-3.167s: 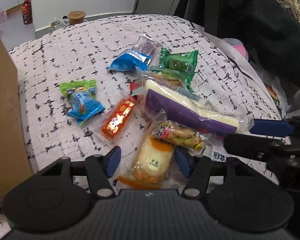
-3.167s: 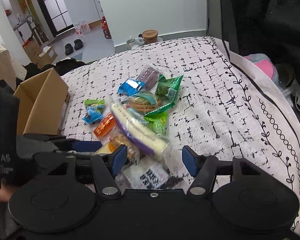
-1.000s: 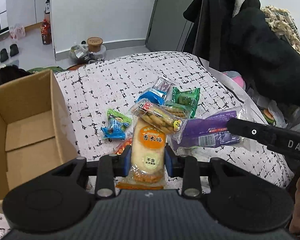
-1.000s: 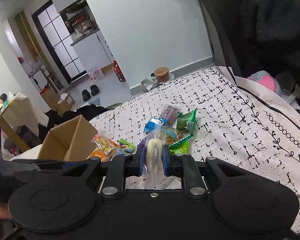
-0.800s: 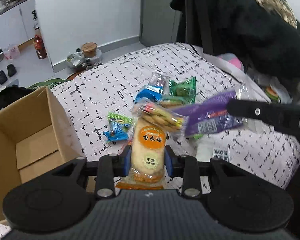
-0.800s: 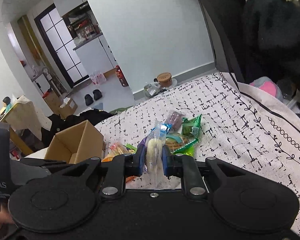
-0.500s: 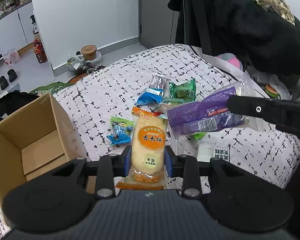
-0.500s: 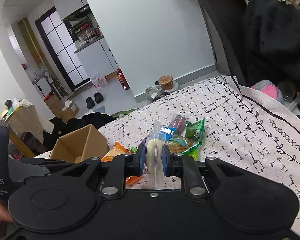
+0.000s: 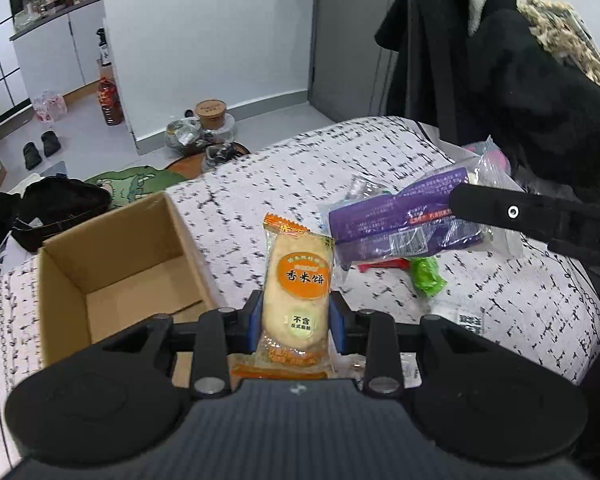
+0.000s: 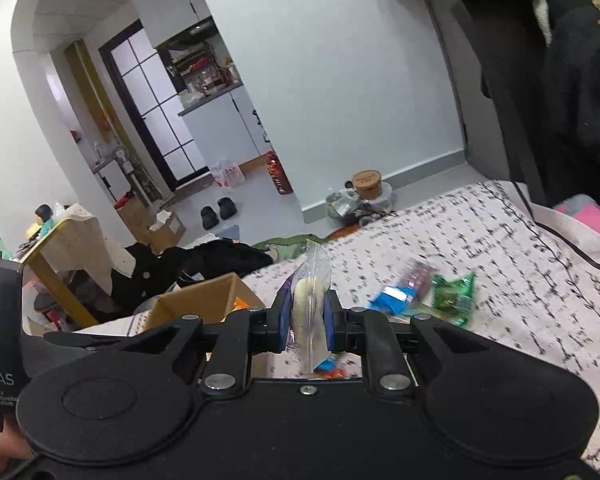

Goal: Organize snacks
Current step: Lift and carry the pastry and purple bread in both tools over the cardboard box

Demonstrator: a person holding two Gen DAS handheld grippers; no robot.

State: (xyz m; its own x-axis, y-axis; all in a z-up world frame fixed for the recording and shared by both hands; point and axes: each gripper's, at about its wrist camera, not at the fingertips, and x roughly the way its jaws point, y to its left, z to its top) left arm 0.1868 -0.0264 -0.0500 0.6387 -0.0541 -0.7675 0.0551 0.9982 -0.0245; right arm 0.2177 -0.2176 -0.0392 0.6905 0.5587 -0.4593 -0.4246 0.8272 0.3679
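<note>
The rice cracker pack (image 9: 298, 292), orange-labelled, stands upright in the air, pinched between the blue pads of the left tool (image 9: 296, 322), just right of the open cardboard box (image 9: 112, 268) on the bed (image 9: 540, 312). The right tool (image 10: 306, 326) is clamped on a clear-wrapped purple snack pack (image 9: 404, 220), held above the bed. A blue packet (image 10: 392, 300) and a green packet (image 10: 452, 296) lie on the bedspread beyond.

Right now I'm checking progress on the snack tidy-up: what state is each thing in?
Left gripper: shut on rice cracker pack, lifted.
Right gripper: shut on purple snack pack, lifted.
Cardboard box: open, nothing visible inside.
Green packet: lying on the bedspread.
</note>
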